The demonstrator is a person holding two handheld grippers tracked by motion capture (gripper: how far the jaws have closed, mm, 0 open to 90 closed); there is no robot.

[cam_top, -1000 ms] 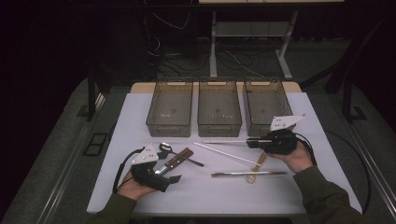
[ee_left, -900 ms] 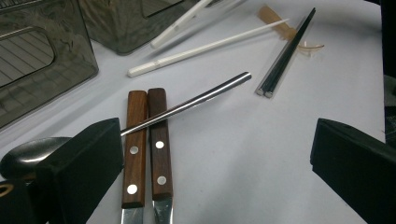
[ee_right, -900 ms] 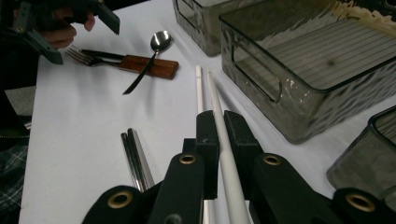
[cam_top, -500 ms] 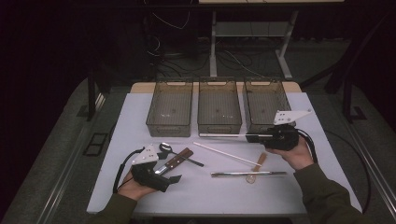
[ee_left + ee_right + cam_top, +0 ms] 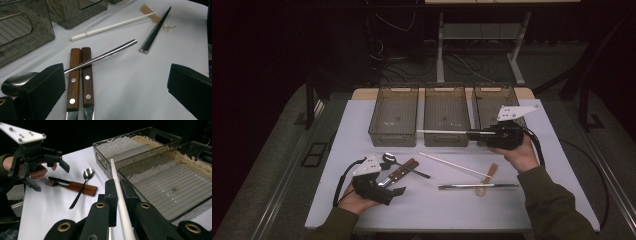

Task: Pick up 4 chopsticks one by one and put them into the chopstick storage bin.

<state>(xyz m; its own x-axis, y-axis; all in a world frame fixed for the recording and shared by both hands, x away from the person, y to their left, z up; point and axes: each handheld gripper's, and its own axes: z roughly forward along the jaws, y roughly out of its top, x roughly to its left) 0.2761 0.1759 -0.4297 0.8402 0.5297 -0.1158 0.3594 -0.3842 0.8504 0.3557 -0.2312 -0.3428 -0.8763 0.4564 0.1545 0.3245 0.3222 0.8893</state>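
The right tool [image 5: 473, 133] is clamped tight on one end of a white chopstick [image 5: 442, 132], held up off the counter [image 5: 362, 112] just in front of the three grey bins. In the high view the stick's long axis runs level across the picture, its free end pointing toward the person's left, passing before the middle bin [image 5: 446, 120] and ending near the left bin [image 5: 393, 120]. The right gripper view shows what that one cannot: the two black jaws pinch the white stick [image 5: 117, 187] between them, and it runs up and away alongside the bin walls.

The left tool [image 5: 396, 191] rests low on the counter, jaws wide apart with nothing between them. Its own view shows two wooden-handled utensils [image 5: 80, 80] lying side by side just ahead, with a steel spoon [image 5: 75, 66] laid across their handles. Farther off lie a second white chopstick [image 5: 112, 26], a dark pair of chopsticks [image 5: 155, 31] and a small amber spoon [image 5: 152, 13].
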